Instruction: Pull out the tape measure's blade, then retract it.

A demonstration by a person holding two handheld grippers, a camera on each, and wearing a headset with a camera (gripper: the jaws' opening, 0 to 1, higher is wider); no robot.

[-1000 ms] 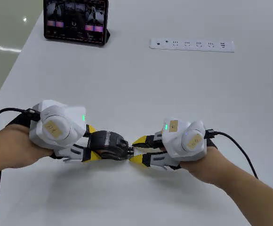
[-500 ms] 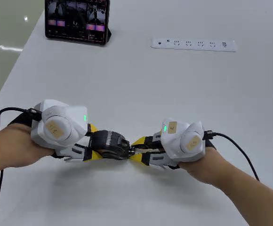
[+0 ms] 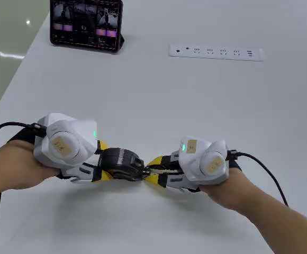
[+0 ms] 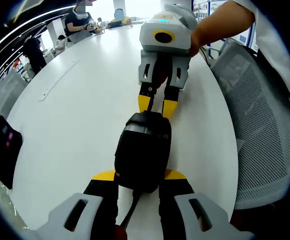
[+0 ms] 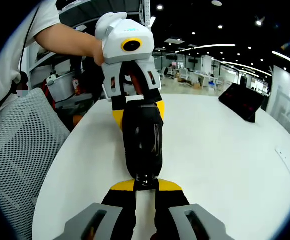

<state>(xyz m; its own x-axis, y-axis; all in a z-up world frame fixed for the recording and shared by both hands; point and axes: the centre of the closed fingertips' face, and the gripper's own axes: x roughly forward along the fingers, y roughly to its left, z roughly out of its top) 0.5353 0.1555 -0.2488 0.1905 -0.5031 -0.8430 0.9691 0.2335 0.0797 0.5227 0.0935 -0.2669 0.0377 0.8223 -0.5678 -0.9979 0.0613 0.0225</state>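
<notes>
While clamped, the tape measure (image 3: 122,163) is black, rounded.

The left gripper (image 3: 105,161) and the right gripper (image 3: 154,170) share one build: a rounded white housing, grey slotted links, and black jaws capped with yellow tips. Each housing carries tan stickers with marks too small to read, and a small green indicator lamp. A black cable leaves the rear of each housing: the left cable (image 3: 0,127) and the right cable (image 3: 264,172). A black band sits at each wrist. The person wears a white short sleeve (image 5: 20,45).
</notes>
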